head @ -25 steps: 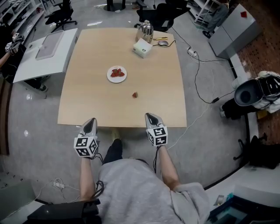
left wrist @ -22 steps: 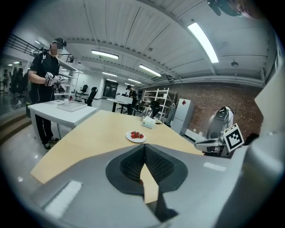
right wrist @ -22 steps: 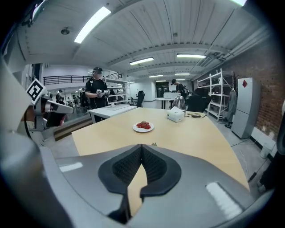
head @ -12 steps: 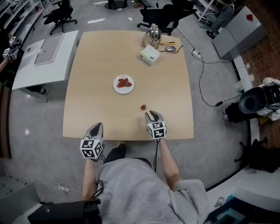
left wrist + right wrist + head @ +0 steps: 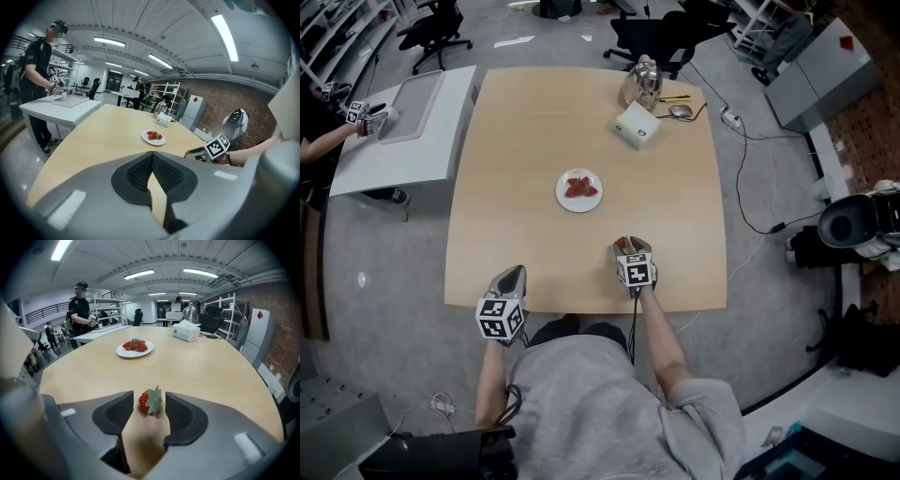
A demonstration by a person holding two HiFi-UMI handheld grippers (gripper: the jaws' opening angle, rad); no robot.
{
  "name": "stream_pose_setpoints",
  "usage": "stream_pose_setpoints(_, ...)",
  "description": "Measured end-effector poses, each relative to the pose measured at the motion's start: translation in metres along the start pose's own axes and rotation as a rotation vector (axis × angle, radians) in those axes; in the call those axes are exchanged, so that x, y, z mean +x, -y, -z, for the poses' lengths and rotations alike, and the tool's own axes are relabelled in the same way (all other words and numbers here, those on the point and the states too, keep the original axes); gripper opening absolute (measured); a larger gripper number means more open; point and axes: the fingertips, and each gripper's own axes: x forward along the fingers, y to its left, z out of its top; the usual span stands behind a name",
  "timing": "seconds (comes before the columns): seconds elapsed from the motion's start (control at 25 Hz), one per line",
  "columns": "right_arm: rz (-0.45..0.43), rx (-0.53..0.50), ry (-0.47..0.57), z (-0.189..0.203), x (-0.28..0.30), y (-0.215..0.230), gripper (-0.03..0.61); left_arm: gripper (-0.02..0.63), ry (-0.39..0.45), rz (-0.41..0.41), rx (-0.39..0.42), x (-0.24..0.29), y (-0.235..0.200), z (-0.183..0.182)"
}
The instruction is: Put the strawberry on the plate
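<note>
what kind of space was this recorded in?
Probably an open lab-style office or workshop: an office chair beside the tables, metal shelving, a bare brick wall and strip lights overhead.

Strawberry (image 5: 149, 401) lies on table (image 5: 525, 122), before the plate (image 5: 579, 206).

Before me, the pale wooden table (image 5: 516, 187) carries a white plate (image 5: 563, 200) near its middle, one strawberry (image 5: 622, 244) at the plate's five o'clock, and a white box (image 5: 637, 125), metal kettle (image 5: 643, 82) and mouse (image 5: 680, 111) toward one o'clock.
</note>
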Motion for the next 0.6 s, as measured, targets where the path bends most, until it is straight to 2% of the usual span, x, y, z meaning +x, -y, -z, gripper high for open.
stream_pose_setpoints(0.24, 0.019, 0.006, -0.012, 0.002, 0.004, 0.000, 0.153, 0.020, -0.004, -0.007, -0.010, 0.003, -0.010, 0.000)
stream_pose_setpoints(0.6, 0.007, 0.013, -0.010, 0.003, 0.000, -0.002, 0.146, 0.020, -0.005, -0.001, -0.020, 0.007, -0.014, -0.003)
